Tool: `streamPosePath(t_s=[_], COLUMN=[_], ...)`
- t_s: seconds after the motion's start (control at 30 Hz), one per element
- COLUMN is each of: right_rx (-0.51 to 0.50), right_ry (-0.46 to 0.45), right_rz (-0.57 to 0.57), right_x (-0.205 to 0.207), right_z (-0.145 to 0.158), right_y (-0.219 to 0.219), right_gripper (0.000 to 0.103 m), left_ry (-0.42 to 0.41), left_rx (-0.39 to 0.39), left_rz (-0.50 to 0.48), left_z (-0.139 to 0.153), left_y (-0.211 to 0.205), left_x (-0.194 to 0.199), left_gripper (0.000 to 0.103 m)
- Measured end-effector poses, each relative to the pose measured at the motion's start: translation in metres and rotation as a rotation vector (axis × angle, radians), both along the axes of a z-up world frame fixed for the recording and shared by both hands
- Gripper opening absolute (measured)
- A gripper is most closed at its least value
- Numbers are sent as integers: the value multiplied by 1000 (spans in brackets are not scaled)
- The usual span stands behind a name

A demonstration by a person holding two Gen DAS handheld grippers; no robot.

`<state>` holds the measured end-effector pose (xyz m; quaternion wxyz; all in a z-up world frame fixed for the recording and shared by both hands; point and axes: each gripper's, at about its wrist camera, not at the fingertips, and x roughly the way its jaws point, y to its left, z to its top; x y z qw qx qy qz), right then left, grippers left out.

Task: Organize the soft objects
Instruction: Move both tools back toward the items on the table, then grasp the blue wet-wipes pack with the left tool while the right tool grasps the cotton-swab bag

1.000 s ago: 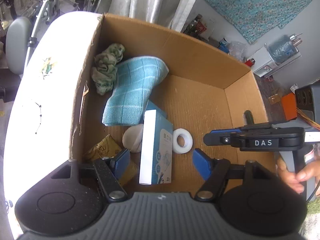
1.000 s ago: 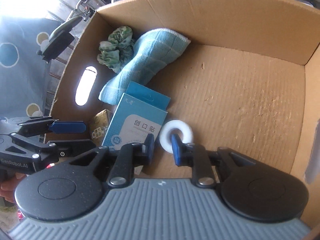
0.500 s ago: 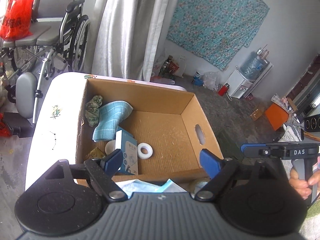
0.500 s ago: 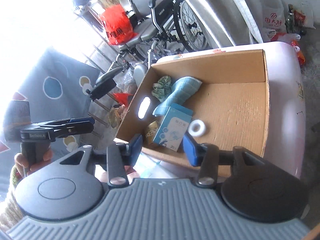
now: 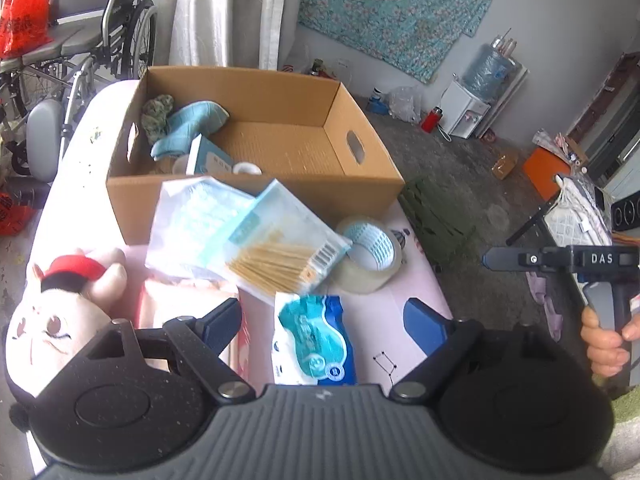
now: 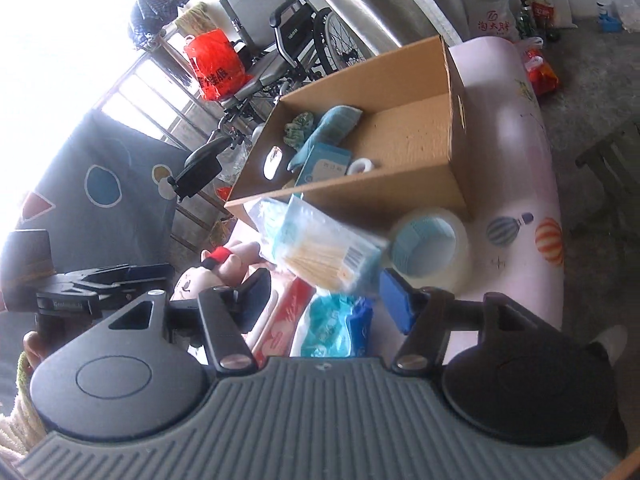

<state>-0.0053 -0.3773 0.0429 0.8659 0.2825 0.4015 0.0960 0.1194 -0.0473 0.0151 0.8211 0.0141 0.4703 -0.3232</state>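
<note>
Pink table (image 5: 416, 280) carries the cardboard box (image 5: 256, 196); inside it, at its left end, a blue cloth (image 5: 188, 128), green rag (image 5: 157, 114) and white tape ring (image 5: 247, 168). Just before the box: plush doll (image 5: 60, 312), cotton-swab packet (image 5: 280, 252), clear tape roll (image 5: 372, 256), tissue pack (image 5: 314, 340). Left gripper (image 5: 324, 320) wide, empty, jaws just opening. Right gripper (image 6: 324, 292) likewise opening, nothing held.

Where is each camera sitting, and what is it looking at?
Left wrist: on the left claw, looking down at the pink table and cardboard box; the right claw and a hand show.
Right wrist: on the right claw, facing the box; the left claw shows.
Both see the tape roll and tissue pack.
</note>
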Motion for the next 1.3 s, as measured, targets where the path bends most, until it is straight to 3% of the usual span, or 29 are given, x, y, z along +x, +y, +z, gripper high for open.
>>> streamPosePath(t_s=[0.13,0.3,0.47,0.63,0.93,1.03,1.1,1.17,1.27,1.3], right_rx=[-18,-123,-163,-217,-368,-416,-438,-451,-482,-480], right_ry=[2,1,-13,-3,-41,-52,-52,-41,-38,-38], right_rz=[24,107,191,245,361,390,404,419,426,425], right_x=[-9,19,53,89,145,162,171,178,177,175], right_z=[-21,-23,-23,-33,-53,-61,-67,-73,-74,-73], right_y=[14,39,57,73,103,113,117,122,127,126], right_gripper=[75,80,87,88,88,82,69,49,36,36], left_ry=[-34,-59,-80,-119,-42,-24,5,27,26,29], left_rx=[73,146,217,293,310,315,298,267,250,246], left_rz=[-18,-52,-75,-87,-53,-39,-29,-16,-7,-4], left_z=[-31,-62,-86,-107,-133,-137,-139,-139,-136,-136], left_y=[-16,-37,-58,-77,-81,-78,-74,-68,-62,-60], left_x=[-26,-43,-46,-43,-22,-17,-13,-11,-11,-11], left_gripper=[92,92,93,93,92,87,82,76,72,72])
